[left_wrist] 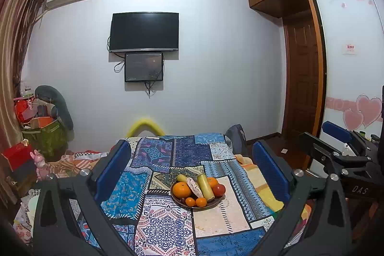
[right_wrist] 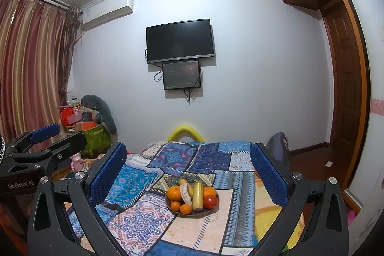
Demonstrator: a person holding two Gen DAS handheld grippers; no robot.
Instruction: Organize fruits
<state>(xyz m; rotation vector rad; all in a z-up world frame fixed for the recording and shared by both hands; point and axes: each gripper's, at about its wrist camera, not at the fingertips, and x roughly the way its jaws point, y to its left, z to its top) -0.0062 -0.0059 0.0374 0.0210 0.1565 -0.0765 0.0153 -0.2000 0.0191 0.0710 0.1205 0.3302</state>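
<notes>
A brown bowl (left_wrist: 209, 205) (right_wrist: 206, 212) of fruit sits on the patchwork bedspread (left_wrist: 216, 220). It holds a large orange (left_wrist: 181, 189) (right_wrist: 174, 193), small oranges (left_wrist: 201, 202), a red round fruit (left_wrist: 219, 189) (right_wrist: 210, 201), a pale yellow long fruit (left_wrist: 206, 186) (right_wrist: 197, 196) and a pinkish-white piece (left_wrist: 194, 186). My left gripper (left_wrist: 191, 144) hovers open above and short of the bowl, nothing between its blue pads (left_wrist: 112, 169). My right gripper (right_wrist: 189, 145) is likewise open and empty. Each gripper shows at the edge of the other's view: the right (left_wrist: 313, 130), the left (right_wrist: 71, 133).
The bed runs forward to a yellow foam arch (left_wrist: 146, 126) by the wall. A pile of boxes and bags (left_wrist: 43, 126) stands at the left, with a pink toy (left_wrist: 39, 161) near it. A dark bag (left_wrist: 236, 138) sits at the bed's far right corner. A wardrobe (left_wrist: 345, 64) and door lie right.
</notes>
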